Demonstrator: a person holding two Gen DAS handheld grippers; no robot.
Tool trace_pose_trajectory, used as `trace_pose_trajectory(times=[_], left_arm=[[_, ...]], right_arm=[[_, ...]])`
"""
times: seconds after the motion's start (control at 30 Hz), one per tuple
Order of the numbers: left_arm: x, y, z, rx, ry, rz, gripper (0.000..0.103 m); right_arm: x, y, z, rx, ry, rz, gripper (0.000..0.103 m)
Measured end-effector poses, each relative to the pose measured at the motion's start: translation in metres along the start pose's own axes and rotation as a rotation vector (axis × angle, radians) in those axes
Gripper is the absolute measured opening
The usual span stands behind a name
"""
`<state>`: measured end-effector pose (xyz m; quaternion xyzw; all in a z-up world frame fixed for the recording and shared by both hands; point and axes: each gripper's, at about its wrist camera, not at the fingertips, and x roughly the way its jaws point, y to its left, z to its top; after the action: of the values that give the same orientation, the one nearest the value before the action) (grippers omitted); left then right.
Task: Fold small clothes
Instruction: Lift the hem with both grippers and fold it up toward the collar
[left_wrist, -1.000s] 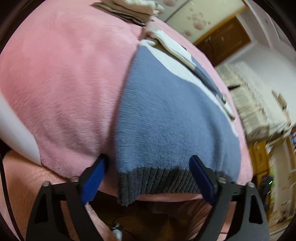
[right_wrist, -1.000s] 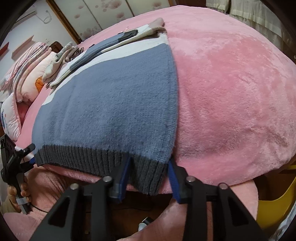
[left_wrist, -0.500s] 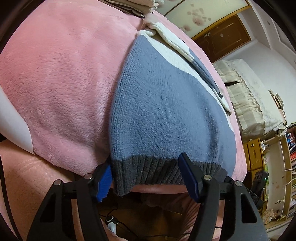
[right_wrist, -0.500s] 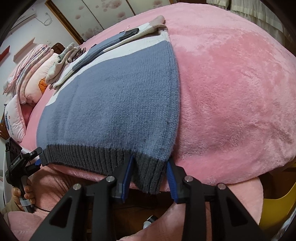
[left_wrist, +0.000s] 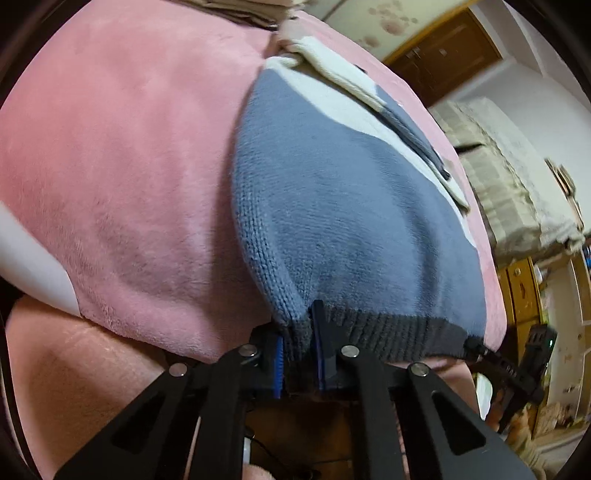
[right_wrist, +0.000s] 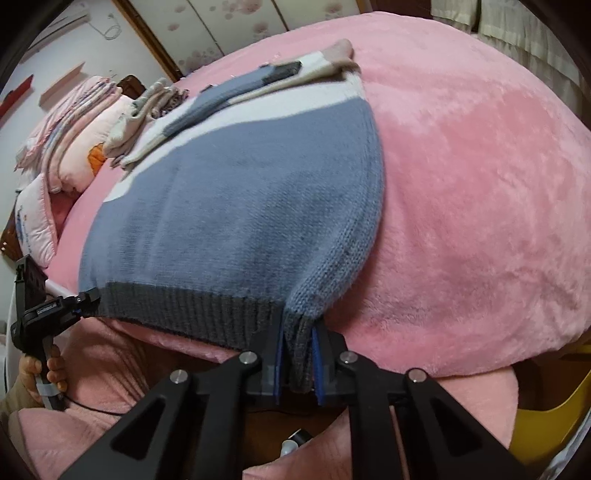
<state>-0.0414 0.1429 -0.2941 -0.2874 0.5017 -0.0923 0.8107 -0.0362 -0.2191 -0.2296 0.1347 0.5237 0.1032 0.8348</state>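
Pink plush bedding covered the bed, and on it a blue-grey knitted sweater lay flat, its cream upper part and folded sleeves at the far end and its dark grey ribbed hem at the near edge of the bed. Both sets of tongs had just been closing onto that hem. The left tongs pinched the hem's left corner, the knit bunched between the blue pads; in the right wrist view the same tool appeared at the far left, held by a hand. The right tongs pinched the hem's right corner, where the fabric gathered into a narrow fold between the pads. Folded pink quilts and pillows were stacked beyond the sweater's left side, with small pale clothes lying just beside them. Wooden doors and a cream-covered piece of furniture stood in the background of the left wrist view.
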Motion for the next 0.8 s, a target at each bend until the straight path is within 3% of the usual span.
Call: trace_pose_trajectory(times=[0.1,0.3,0.53,0.63,0.8], left_arm=[[-0.013,-0.001,0.005,-0.002,-0.007,-0.043,0.009],[-0.035,-0.002,0.026,-0.144,-0.080,-0.221,0.009],[-0.060,-0.032,0.091,-0.223,-0.233,-0.395,0.009],[-0.065,-0.044,0.125,-0.229,-0.282,-0.420,0.009],[-0.057,-0.052,0.190,-0.234,-0.325,-0.399,0.009]], right_arm=[[-0.017,0.005,0.008,-0.016,-0.040,0.036,0.012],[-0.059,0.006,0.036,0.047,-0.164,0.138,0.011],[-0.092,-0.002,0.086,0.136,-0.303,0.227,0.011],[-0.093,-0.011,0.120,0.202,-0.339,0.270,0.011],[-0.077,-0.014,0.192,0.263,-0.380,0.294,0.011]])
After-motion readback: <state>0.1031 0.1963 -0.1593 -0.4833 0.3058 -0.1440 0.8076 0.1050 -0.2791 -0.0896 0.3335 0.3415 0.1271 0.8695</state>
